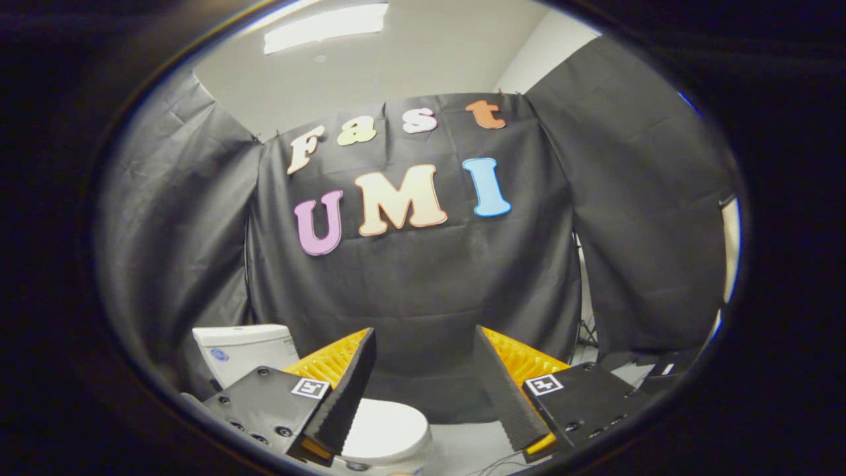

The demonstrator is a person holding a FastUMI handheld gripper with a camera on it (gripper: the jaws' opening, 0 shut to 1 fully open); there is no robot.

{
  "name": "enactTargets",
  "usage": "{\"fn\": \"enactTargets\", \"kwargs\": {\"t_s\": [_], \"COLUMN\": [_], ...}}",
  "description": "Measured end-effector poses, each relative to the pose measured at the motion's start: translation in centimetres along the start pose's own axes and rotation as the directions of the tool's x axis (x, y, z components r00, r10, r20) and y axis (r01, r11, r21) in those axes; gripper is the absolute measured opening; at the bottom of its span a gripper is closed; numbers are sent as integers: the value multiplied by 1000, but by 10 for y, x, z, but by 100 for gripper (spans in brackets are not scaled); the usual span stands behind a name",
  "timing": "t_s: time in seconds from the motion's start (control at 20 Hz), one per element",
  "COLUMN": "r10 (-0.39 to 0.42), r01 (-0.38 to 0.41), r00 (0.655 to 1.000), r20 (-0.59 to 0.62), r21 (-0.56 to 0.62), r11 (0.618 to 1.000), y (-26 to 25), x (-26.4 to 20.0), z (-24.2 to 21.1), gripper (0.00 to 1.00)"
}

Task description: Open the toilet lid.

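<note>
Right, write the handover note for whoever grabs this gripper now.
Gripper: fingers spread wide open, holding nothing, raised and aimed at the black cloth wall.
Toilet: low ahead, beneath the fingers and nearer the left one; its white tank stands behind that finger against the wall.
Lid: looks down and closed, fingers apart from it.
Done: nothing yet.
Left: lower the gripper to the lid's front edge, catch it and swing it up toward the tank.
</note>
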State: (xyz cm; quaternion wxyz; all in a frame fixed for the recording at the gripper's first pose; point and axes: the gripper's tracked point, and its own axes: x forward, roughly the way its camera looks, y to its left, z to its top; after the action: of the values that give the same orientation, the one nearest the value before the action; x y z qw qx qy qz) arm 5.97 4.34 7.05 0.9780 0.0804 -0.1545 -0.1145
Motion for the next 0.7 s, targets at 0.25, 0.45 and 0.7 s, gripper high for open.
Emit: {"fn": "enactTargets", "kwargs": {"t_s": [0.25, 0.45, 0.7], "r10": [-13, -34, -61], "r01": [15, 36, 62], "r00": [1000, 999, 998], "r20": [-21, -12, -15], "r21": [78, 212, 402], "r11": [997, 977, 914], "y": [45, 82, 119], "x": [13, 17, 11], "z": [-38, -75, -133], "gripper": [92, 92, 92]}}
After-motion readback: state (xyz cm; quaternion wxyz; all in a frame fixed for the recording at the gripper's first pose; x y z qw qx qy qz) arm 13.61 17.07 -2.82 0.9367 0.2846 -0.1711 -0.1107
